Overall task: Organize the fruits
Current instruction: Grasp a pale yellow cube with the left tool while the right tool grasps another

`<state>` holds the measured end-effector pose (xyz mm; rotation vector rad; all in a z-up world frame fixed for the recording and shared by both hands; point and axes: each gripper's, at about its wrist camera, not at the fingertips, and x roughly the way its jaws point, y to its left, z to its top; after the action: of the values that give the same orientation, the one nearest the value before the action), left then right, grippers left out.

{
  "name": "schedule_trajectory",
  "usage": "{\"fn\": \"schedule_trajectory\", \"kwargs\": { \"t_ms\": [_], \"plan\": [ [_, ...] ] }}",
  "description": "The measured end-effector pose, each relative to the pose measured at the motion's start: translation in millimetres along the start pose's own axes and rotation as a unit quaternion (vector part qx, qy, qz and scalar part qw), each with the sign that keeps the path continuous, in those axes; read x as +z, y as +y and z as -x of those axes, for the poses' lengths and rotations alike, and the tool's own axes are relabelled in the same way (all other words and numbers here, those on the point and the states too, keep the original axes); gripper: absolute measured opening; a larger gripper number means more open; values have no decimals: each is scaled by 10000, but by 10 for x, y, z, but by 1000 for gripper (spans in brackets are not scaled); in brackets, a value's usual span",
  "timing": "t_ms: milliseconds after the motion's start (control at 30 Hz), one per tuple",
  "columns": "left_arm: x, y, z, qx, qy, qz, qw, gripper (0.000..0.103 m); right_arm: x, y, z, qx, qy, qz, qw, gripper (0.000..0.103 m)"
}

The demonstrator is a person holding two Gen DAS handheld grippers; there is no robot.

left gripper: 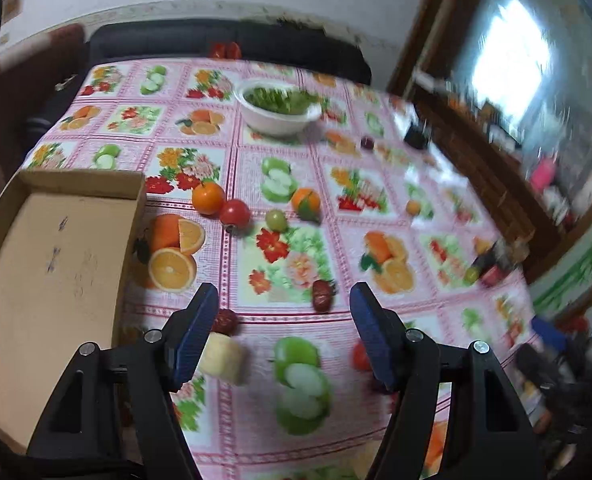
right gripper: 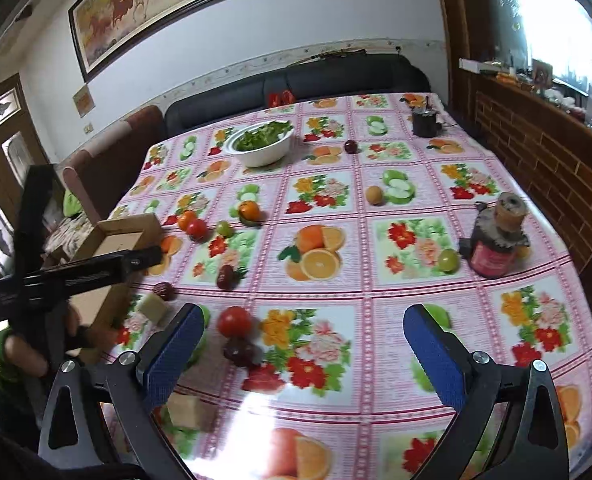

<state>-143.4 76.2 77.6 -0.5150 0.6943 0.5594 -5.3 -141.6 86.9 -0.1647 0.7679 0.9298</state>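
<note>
Two round orange tangerines point(left gripper: 208, 197) and one red tomato point(left gripper: 235, 212) are seen beyond the left gripper point(left gripper: 284, 330), whose jaws are spread empty; the right gripper point(right gripper: 304, 344) is likewise spread empty.

A table point(right gripper: 376, 360) under a pink fruit-print cloth carries a cardboard box point(right gripper: 127, 236) at its left edge, a white bowl of greens point(right gripper: 261, 144) at the far side and a dark jar point(right gripper: 496, 240) at the right. Oranges point(right gripper: 249, 211), tomatoes point(right gripper: 235, 321), green fruits point(right gripper: 448, 260), red dates point(left gripper: 323, 295) and pale cubes point(right gripper: 153, 307) lie scattered between.
</note>
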Motion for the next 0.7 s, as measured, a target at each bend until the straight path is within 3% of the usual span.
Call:
{"fn": "schedule_trajectory", "kwargs": {
  "t_ms": [133, 200, 333, 533, 700],
  "plan": [
    [-188, -101, 271, 129, -82, -228, 9996, 68, -50, -172, -39, -26, -53, -279, 9996, 101],
    [-287, -204, 352, 445, 26, -493, 9978, 68, -80, -225, -80, -7, 28, -385, 9993, 101],
    [-432, -348, 483, 838, -128, -873, 9926, 68, -79, -178, -34, -17, -38, -253, 9997, 101],
    [-523, -330, 532, 1222, -133, -836, 9889, 71, -7, -61, 94, -77, -163, -125, 9998, 101],
    [-543, -272, 565, 1338, -141, -710, 9884, 71, -23, 50, 105, -86, -115, 21, 9999, 101]
  ]
}}
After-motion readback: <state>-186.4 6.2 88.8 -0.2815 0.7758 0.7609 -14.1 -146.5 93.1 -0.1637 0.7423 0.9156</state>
